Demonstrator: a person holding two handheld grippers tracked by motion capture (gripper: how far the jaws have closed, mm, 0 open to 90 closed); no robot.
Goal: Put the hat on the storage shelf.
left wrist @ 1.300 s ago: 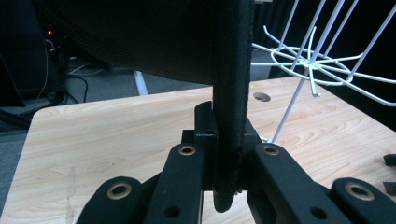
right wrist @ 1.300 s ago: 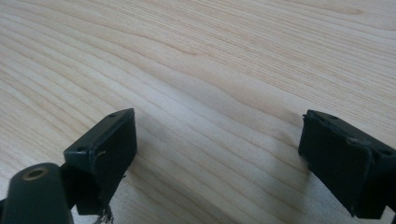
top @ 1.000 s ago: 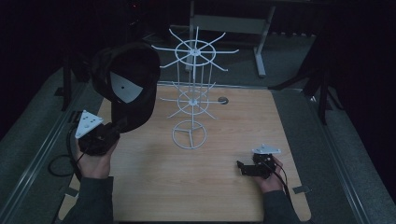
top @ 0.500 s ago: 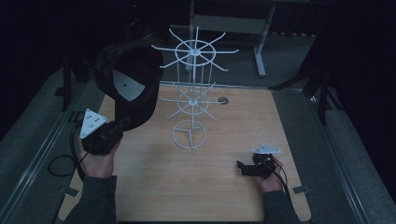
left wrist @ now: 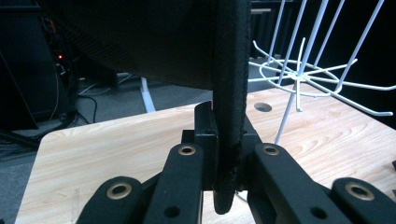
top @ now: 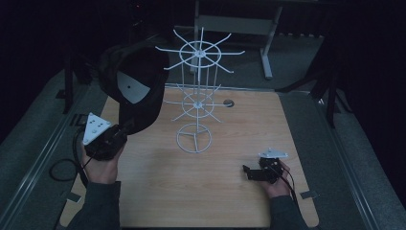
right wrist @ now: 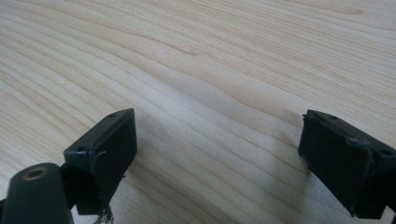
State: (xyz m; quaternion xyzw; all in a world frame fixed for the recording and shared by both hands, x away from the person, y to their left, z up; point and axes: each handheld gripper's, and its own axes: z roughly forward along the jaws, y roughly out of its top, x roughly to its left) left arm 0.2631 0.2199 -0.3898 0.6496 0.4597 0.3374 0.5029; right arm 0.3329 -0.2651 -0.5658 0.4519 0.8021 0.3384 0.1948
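My left hand-held gripper pinches brim edge of black cap, cap raised beside upper spokes of white wire rack. Right hand-held gripper spread, idle, low over table. Advice: keep pinch firm, lift crown over spoke tip, avoid knocking rack base. Table: pale wood, cable hole near rack. Room dark.

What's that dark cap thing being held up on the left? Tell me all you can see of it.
The black cap is a baseball-style cap of dark fabric with a pale lining patch inside. The left gripper clamps its stiff brim edge-on between both jaws, holding it in the air, opening toward the camera, beside the white wire rack.
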